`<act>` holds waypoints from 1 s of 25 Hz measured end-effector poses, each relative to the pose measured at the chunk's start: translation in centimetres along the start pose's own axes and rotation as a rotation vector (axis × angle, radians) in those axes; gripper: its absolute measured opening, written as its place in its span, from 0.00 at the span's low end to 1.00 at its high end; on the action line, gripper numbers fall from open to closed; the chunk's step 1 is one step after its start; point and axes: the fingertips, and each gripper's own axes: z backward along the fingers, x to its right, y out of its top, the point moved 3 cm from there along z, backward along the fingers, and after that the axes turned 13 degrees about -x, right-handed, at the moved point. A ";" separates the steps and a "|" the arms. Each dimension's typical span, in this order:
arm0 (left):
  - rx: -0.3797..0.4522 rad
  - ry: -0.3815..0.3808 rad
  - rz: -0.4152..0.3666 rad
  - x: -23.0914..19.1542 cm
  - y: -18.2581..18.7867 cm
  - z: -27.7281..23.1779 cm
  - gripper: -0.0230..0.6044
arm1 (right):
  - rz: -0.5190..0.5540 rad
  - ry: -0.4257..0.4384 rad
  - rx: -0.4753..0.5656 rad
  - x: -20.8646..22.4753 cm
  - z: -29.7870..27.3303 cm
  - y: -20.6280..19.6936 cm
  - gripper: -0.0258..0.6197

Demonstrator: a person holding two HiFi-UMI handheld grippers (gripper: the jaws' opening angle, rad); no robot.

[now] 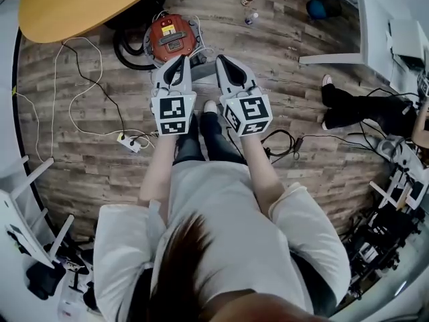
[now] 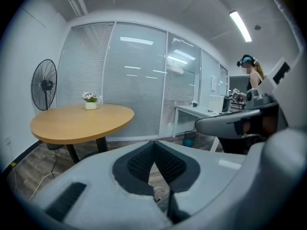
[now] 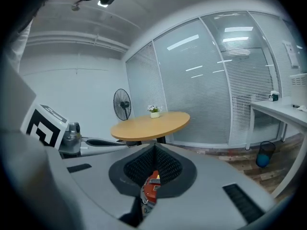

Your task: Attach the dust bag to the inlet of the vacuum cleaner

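Left hand-held gripper (image 1: 177, 64) and right hand-held gripper (image 1: 223, 63) are side by side, both with jaws together on nothing. The vacuum cleaner (image 1: 173, 37) stands on the wooden floor (image 1: 301, 99) at twelve o'clock from the left one, which looks nearer. It is a round red canister with a black hose (image 1: 124, 49) at its nine o'clock. No dust bag shows.

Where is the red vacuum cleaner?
In the head view, the vacuum cleaner sits top centre, beside the round table, just beyond the left gripper.
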 end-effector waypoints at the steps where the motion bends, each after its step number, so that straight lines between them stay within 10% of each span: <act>1: 0.007 -0.001 0.000 0.2 0.4 0.7 0.06 | 0.012 0.002 0.002 -0.3 0.5 0.3 0.04; 25: 0.155 0.049 -0.051 1.6 8.0 11.0 0.06 | 0.099 0.047 0.116 -3.7 8.6 6.7 0.04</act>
